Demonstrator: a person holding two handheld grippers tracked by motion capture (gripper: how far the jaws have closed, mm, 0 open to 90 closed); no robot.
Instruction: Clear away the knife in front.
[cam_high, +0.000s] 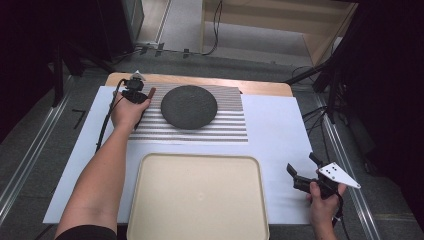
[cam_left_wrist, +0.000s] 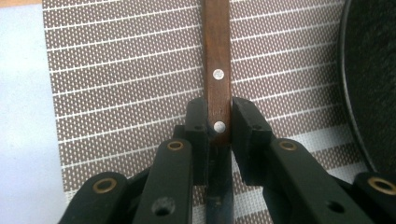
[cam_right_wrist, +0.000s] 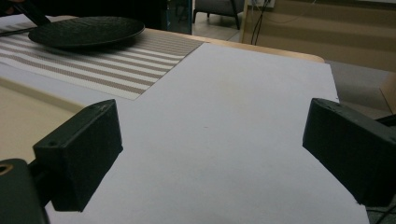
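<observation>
Left gripper (cam_left_wrist: 218, 126) pinching wooden knife handle (cam_left_wrist: 218, 70) over striped mat (cam_high: 195, 131), upper left, beside dark plate (cam_high: 189, 106). Right gripper (cam_right_wrist: 212, 154) spread wide, idle. Tray (cam_high: 197, 197) bare; placement apparently unfinished.

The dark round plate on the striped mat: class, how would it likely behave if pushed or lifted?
The dark plate looks stiff and probably ceramic, so likely fairly heavy and breakable. Its low, wide shape should not tip or roll. On the woven striped mat it would probably drag rather than slide freely.

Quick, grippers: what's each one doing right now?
Left gripper: shut on the knife handle.
Right gripper: open, holding nothing.
</observation>
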